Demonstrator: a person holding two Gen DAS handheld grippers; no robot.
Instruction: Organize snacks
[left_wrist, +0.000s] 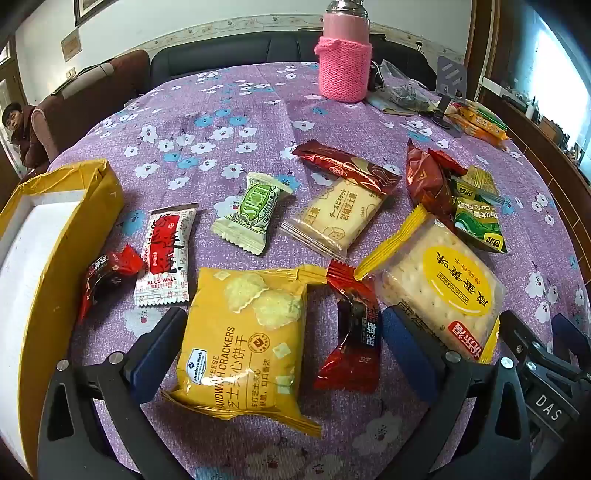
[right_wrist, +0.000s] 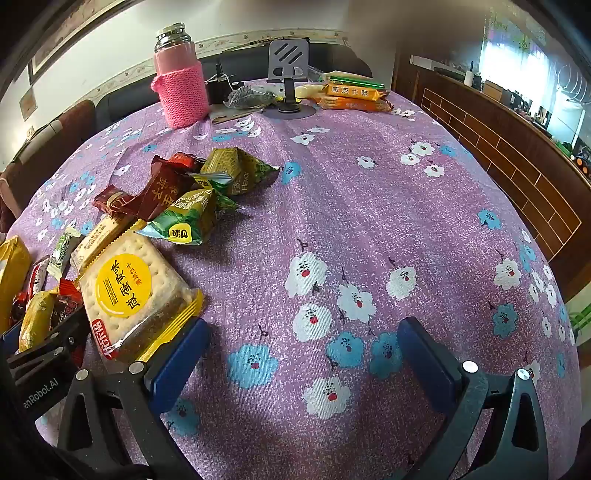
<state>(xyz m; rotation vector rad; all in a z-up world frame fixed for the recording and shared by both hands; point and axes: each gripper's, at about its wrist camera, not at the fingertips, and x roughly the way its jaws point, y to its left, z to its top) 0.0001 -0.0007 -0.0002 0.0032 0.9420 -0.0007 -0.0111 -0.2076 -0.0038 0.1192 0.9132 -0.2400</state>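
Several snack packs lie on the purple flowered tablecloth (left_wrist: 229, 110). My left gripper (left_wrist: 284, 350) is open, its jaws on either side of a yellow sandwich cracker pack (left_wrist: 243, 339) and a red-black candy pack (left_wrist: 351, 339), not gripping. A clear cracker pack with a yellow round label (left_wrist: 443, 280) lies right of it, also in the right wrist view (right_wrist: 129, 291). My right gripper (right_wrist: 303, 369) is open and empty over bare cloth, its left finger (right_wrist: 177, 362) beside that cracker pack. A yellow box (left_wrist: 48, 236) with a white inside stands at the left.
A white-red pack (left_wrist: 166, 254), a green candy (left_wrist: 255, 210), a cheese cracker pack (left_wrist: 336, 214) and a pile of red and green packs (right_wrist: 192, 192) lie mid-table. A pink knit-sleeved flask (right_wrist: 181, 81), a phone stand (right_wrist: 288, 74) and orange packs (right_wrist: 351, 96) stand at the back.
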